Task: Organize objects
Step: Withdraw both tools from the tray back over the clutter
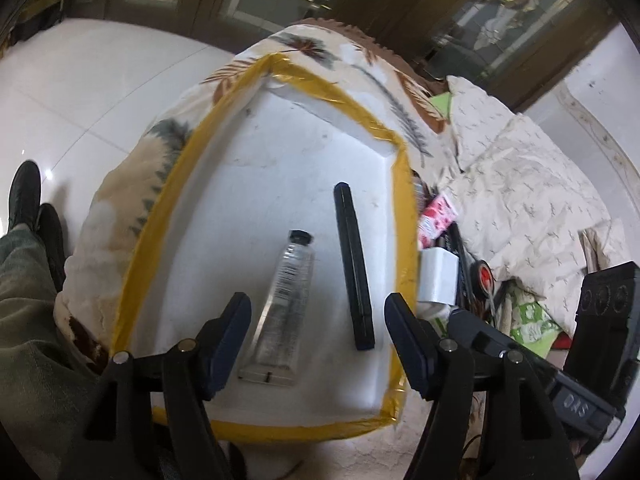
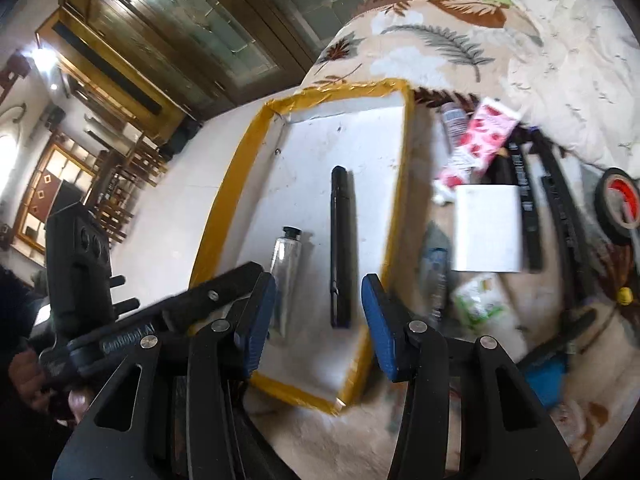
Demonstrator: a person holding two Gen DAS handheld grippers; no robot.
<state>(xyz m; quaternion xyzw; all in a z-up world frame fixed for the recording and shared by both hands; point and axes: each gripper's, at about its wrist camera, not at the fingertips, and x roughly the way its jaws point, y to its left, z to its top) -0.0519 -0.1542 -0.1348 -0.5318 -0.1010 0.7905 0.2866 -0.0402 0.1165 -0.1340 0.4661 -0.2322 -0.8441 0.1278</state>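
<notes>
Leaf-print bedding carries a yellow-edged tray (image 1: 256, 216) already holding a tube (image 1: 286, 308) and black pen (image 1: 354, 264). Both grippers, left (image 1: 318, 344) and right (image 2: 318, 320), hang wide and empty; remaining clutter (image 2: 486, 234) lies nearer the right gripper, long axes roughly parallel to the tray's.

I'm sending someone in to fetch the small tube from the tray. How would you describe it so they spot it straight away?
Look for the white foam tray with yellow-taped edges, lying on the leaf-patterned cloth. Only two things lie inside it, side by side. The tube is the shorter, see-through silvery one with a black cap and flat crimped end; its neighbour is a long, all-black pen-like stick.
</notes>
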